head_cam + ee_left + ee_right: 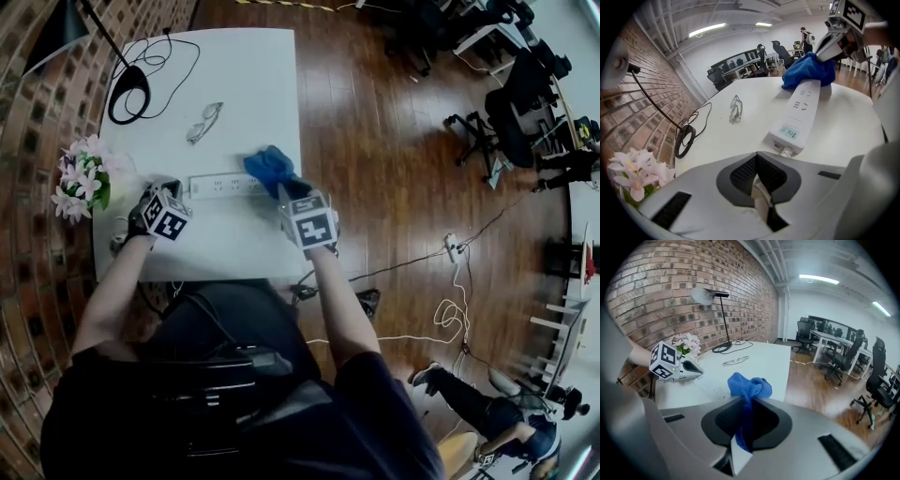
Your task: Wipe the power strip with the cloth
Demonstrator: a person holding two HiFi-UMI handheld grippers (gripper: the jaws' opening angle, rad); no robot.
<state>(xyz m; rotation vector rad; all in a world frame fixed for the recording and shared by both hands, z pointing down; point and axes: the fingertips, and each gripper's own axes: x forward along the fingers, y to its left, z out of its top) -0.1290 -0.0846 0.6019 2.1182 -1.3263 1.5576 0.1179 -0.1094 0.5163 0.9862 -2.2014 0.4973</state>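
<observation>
We worked at a white table [239, 66] set against a brick wall [670, 287], with a wooden floor [394, 141] out past the right gripper. Our left gripper [759, 190] had its jaws pressed together on nothing, and the power strip [797, 117] lay just ahead of them. Our right gripper [742, 427] pinched the blue cloth [749, 386], which was bunched over the strip's far end and hid it. Beyond the left gripper lay glasses [735, 108] and a lamp's round base [684, 140]. Pale flowers [635, 176] to its left were partly cut off.
</observation>
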